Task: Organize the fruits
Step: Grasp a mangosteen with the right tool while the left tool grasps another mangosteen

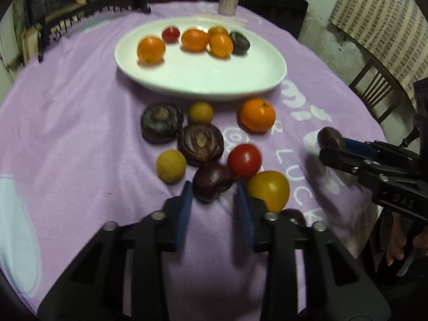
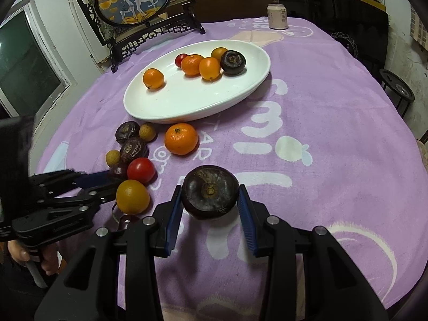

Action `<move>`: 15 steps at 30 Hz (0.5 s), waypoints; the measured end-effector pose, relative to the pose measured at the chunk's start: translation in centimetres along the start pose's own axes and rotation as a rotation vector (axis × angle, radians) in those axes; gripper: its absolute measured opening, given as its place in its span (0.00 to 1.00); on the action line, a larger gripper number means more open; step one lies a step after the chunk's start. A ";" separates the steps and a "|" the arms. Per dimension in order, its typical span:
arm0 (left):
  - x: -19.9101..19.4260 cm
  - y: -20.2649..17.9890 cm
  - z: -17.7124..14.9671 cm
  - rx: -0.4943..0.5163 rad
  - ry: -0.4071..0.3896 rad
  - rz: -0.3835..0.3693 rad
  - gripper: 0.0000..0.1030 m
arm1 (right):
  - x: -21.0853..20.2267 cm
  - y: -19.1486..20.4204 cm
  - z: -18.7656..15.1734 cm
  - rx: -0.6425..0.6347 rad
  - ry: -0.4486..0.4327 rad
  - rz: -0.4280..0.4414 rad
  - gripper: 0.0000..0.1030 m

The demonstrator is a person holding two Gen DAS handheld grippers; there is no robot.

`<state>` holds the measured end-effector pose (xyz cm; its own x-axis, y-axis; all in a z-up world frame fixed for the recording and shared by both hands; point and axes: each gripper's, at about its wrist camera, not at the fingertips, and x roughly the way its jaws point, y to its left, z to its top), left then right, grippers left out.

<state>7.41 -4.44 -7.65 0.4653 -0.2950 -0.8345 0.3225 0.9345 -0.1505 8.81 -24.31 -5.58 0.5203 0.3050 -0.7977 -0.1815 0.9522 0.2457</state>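
Note:
A white oval plate (image 1: pixel 203 77) (image 2: pixel 187 104) holds several orange fruits, a small red tomato and one dark purple fruit. Loose fruits lie on the purple cloth in front of it: a mandarin (image 1: pixel 257 115) (image 2: pixel 181 138), a red tomato (image 1: pixel 244 160) (image 2: pixel 141 170), a yellow-orange fruit (image 1: pixel 268 190) (image 2: pixel 133 196), two small yellow fruits and dark purple ones. My left gripper (image 1: pixel 214 187) (image 2: pixel 112 176) is open around a small dark purple fruit (image 1: pixel 212 180). My right gripper (image 2: pixel 211 192) (image 1: pixel 327 144) is shut on a large dark purple fruit (image 2: pixel 210 191) just above the cloth.
A drink can (image 2: pixel 277 16) (image 1: pixel 227 2) stands at the table's far edge. A framed round deer picture on a black stand (image 2: pixel 139 8) stands at the back left. A wooden chair (image 1: pixel 377 88) is beside the table on the right.

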 end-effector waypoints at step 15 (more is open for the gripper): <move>-1.4 -0.6 -0.5 0.011 -0.082 -0.035 0.29 | -0.2 0.6 0.2 -0.003 -0.005 -0.011 0.40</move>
<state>6.18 -4.50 -6.68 0.5195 -0.3432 -0.7825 0.3489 0.9212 -0.1723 8.72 -23.80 -5.16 0.5268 0.2942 -0.7975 -0.1777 0.9556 0.2351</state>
